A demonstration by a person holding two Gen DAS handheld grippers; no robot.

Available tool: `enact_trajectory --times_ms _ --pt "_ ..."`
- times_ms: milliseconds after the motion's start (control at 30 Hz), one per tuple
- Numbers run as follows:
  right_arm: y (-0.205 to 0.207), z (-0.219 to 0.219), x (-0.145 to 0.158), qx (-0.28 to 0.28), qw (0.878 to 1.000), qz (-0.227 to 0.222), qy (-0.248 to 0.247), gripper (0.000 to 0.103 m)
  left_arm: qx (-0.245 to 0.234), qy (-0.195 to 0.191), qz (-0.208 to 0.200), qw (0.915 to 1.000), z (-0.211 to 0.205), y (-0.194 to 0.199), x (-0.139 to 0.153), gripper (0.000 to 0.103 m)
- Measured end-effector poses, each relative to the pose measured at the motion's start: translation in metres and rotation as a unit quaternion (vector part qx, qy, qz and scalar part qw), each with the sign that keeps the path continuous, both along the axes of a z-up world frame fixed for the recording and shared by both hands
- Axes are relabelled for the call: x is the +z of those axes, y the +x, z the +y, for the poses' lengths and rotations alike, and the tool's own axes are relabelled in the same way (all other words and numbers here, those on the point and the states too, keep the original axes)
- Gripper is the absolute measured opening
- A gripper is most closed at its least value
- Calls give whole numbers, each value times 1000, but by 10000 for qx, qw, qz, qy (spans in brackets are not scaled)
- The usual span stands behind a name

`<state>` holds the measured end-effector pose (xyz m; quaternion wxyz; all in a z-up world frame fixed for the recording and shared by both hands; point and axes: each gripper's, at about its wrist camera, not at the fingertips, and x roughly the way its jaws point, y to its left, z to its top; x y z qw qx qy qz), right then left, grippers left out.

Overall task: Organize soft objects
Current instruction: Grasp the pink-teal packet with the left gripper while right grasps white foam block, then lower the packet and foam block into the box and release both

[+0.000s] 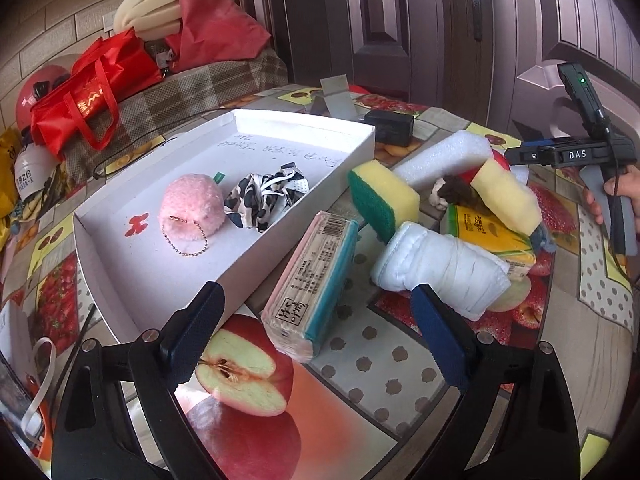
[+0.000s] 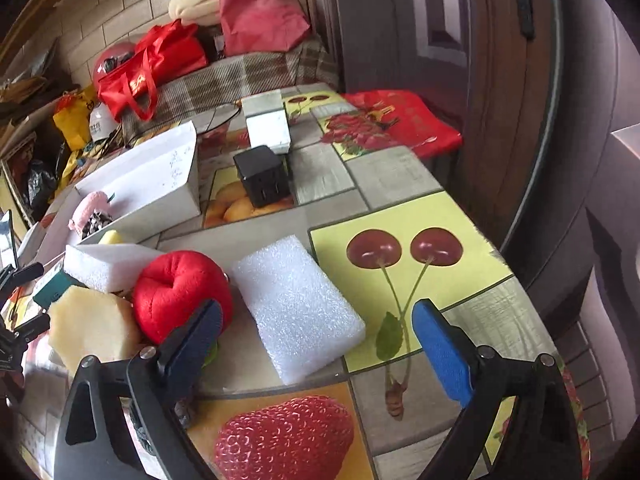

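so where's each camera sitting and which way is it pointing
Left wrist: sits on the left gripper, looking forward over its open jaws at the white box, the tissue pack and the pile of soft things; the right gripper and the right hand show at the far right.
Right wrist: sits on the right gripper, jaws open, looking along the table at the white foam block and red plush.
Shared: the white box, the pink plush inside it, the black cube.

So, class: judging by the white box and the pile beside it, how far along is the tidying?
Done: the pink plush and patterned cloth lie in the white box. In hand: nothing; left gripper and right gripper are open. Left: sponge, rolled white cloth, red plush, foam block.
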<state>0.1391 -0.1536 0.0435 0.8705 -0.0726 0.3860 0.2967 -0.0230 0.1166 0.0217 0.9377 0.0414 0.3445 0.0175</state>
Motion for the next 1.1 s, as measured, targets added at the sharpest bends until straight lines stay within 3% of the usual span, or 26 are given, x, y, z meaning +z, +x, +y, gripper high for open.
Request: enact_trajectory --times_ms 100,200,267,300,333,367,433,467,533,633,767,900,1100 --pt "4 9 -5 212 9994 77 -261 95 -41 -60 170 9998 0 6 -4 93" --pt "9 18 -12 341 9978 134 -560 82 -79 -151 311 9994 1 13 -6 90" --pt "7 24 -12 373 9960 -10 -817 79 -95 -138 455 9988 0 19 -10 79" --pt "4 27 -13 396 9949 -59 -921 71 -90 -97 545 9984 -1 22 -12 74" --pt "2 29 -12 458 9943 -112 -954 59 -92 -57 602 9981 -3 23 -14 61" --pt "1 29 -11 468 9939 -187 -982 59 -94 -25 617 9980 -4 23 -14 45" --pt "-1 28 -9 426 9939 -267 -986 55 -101 -12 578 9983 -4 22 -13 30" --pt "-1 25 -7 350 9943 -309 -960 54 -126 -32 517 9986 -3 20 -12 27" --pt "0 17 -1 93 9955 -462 -822 52 -110 -35 335 9994 -2 15 -7 27" --pt "-5 -8 17 -508 9950 -835 -202 52 -7 67 7 10000 -2 5 1 27" --pt "-34 -36 41 -1129 9774 -1692 581 53 324 271 -886 9952 -2 -24 19 27" --pt "-67 -22 49 -816 9720 -1989 948 53 1057 155 -1674 9801 17 -53 32 27" --pt "-100 46 44 270 9749 -1999 940 53 1650 -206 -1815 9692 43 -61 34 27"
